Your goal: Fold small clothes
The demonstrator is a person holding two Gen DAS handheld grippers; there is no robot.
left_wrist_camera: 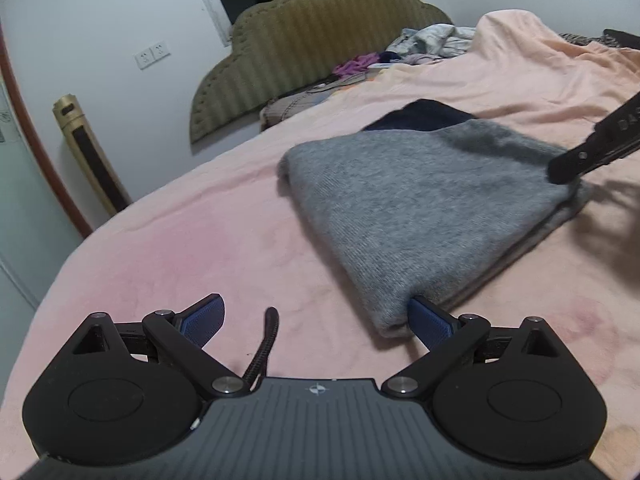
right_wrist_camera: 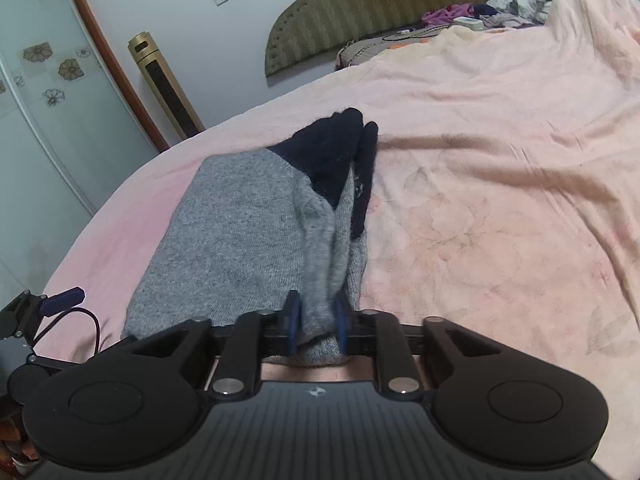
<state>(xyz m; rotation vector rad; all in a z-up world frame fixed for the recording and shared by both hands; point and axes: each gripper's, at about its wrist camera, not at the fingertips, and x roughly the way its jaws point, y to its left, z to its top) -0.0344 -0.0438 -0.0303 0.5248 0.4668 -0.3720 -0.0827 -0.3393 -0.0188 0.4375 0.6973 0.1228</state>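
Observation:
A folded grey knit garment (left_wrist_camera: 420, 208) with dark navy parts (left_wrist_camera: 424, 114) lies on the pink bedspread (left_wrist_camera: 200, 240). My left gripper (left_wrist_camera: 314, 306) stands open at the garment's near corner; its right blue fingertip (left_wrist_camera: 424, 316) touches the folded edge, while the left one is over bare bedspread. In the right wrist view, my right gripper (right_wrist_camera: 317, 304) is shut on a bunched fold of the grey garment (right_wrist_camera: 240, 240) at its near right edge, with the navy sleeve (right_wrist_camera: 332, 152) beyond it. My right gripper (left_wrist_camera: 560, 168) also shows at the garment's far right corner.
An olive padded headboard (left_wrist_camera: 312, 52) stands behind the bed. A pile of loose clothes (left_wrist_camera: 428, 44) lies near it. A gold tower appliance (left_wrist_camera: 88, 152) stands by the wall, with a patterned sliding door (right_wrist_camera: 44, 92) to the left. Wide bare bedspread (right_wrist_camera: 500, 200) lies to the right.

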